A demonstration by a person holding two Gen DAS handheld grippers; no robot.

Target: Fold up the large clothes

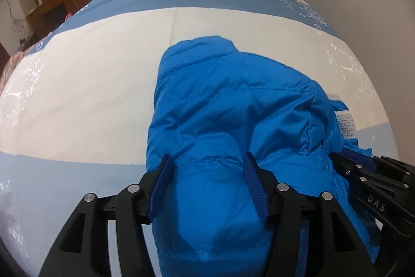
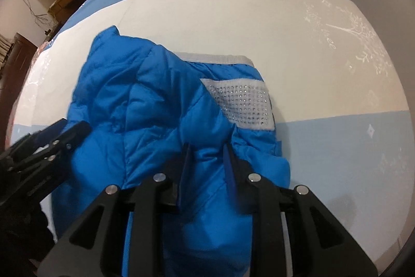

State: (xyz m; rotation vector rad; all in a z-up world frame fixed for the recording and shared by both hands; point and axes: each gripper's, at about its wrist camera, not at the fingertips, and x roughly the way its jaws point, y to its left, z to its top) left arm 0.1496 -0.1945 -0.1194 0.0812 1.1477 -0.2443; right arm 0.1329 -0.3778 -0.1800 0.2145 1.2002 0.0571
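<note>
Now both clamped on jacket (image 1: 220,100) folds: left gripper (image 1: 207,160) wide, right gripper (image 2: 207,152) narrow; bare bedsheet (image 2: 324,56) ahead and alongside.

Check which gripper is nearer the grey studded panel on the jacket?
Right. The right gripper grips the blue jacket fabric just below the grey studded panel. The left gripper holds a puffy fold further left, with the panel off at its right edge.

Striped bed sheet (image 1: 85,85), blue jacket (image 1: 220,105) lying on it
</note>
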